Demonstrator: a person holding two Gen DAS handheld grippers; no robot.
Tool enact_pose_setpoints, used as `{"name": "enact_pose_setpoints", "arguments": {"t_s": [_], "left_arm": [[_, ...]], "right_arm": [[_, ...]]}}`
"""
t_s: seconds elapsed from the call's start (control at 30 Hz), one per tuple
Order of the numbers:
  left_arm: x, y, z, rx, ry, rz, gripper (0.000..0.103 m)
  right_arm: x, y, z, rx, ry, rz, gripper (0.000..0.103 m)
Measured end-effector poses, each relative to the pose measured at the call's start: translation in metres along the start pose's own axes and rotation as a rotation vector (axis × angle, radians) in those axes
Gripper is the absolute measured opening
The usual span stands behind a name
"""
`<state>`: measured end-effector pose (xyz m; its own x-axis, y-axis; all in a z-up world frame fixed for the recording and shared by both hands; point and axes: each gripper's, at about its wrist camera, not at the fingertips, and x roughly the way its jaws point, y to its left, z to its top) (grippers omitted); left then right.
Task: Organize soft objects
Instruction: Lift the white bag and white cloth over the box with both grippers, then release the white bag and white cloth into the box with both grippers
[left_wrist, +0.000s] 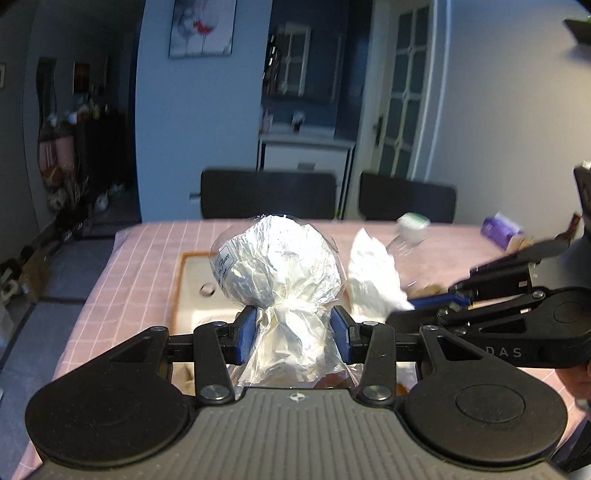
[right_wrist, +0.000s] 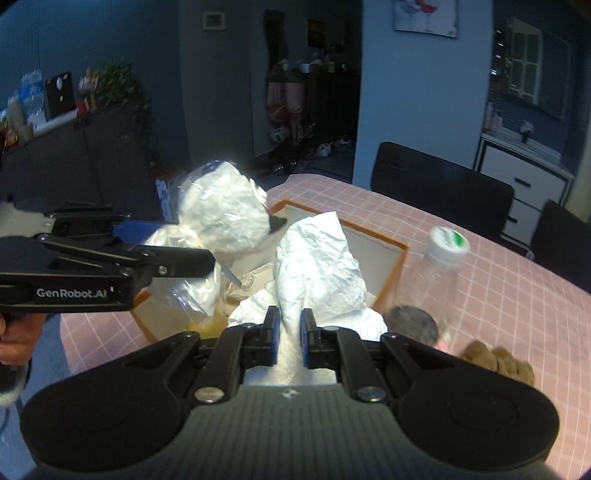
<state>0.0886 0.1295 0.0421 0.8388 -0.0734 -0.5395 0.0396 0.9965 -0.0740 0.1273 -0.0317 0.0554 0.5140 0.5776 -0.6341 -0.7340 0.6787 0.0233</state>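
Step in hand: we judge this a carry. Both items are lifted clear of the tray (right_wrist: 397, 245) and neither is set down yet.
Left gripper (left_wrist: 293, 332): jaws clamped on the tied neck of a clear plastic bag (left_wrist: 275, 258) stuffed with white filling; the bulging end stands up above the pads.
Right gripper (right_wrist: 289, 341): jaws nearly together, pinching a crumpled white cloth (right_wrist: 317, 266), which rises from the pads and droops over them.
Position of items: the bag and cloth are held side by side above the tray, close together but apart.
Tray: shallow, pale, orange-rimmed, lying on the table; more white soft material and something yellowish lie in it, partly hidden.
Next move, our judgement: a destination must be chosen for each item; we cannot tell it from these views. Both grips should hold firm, as the bag's neck is slippery film and the cloth is caught only by a fold.
Surface: table (left_wrist: 147, 251) under a pink checked cloth.
Other items on table: a clear plastic bottle (right_wrist: 441, 266) with a white cap beside the tray; brown fuzzy lumps (right_wrist: 498, 360) near the right gripper; a purple pack (left_wrist: 500, 229) at the far edge.
Room: dim, bluish walls; two dark chairs (left_wrist: 267, 195) behind the table; a white cabinet, a glazed door, and a framed picture.
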Motion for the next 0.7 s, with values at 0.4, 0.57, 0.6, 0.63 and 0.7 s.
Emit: {"name": "enact_pose_setpoints", "arguments": {"t_s": [0.4,0.57,0.6,0.63,0.7], "left_arm": [[0.102,0.036,0.009,0.227,0.186,0.058,0.049],[0.127,0.037,0.008,0.304,0.203,0.065,0.049],[0.129,0.036,0.006,0.328,0.199,0.071,0.049],[0.131,0.035,0.003,0.35,0.198,0.074,0.049],[0.135,0.031,-0.001,0.381,0.207,0.09,0.049]], "right_arm": [[0.142,-0.013,0.04,-0.122,0.145,-0.113,0.01],[0.173,-0.019,0.047,-0.131,0.18,-0.143,0.01],[0.18,-0.019,0.048,-0.138,0.191,-0.156,0.01],[0.185,-0.02,0.048,-0.139,0.203,-0.16,0.01],[0.197,-0.024,0.049,-0.126,0.223,-0.17,0.011]]}}
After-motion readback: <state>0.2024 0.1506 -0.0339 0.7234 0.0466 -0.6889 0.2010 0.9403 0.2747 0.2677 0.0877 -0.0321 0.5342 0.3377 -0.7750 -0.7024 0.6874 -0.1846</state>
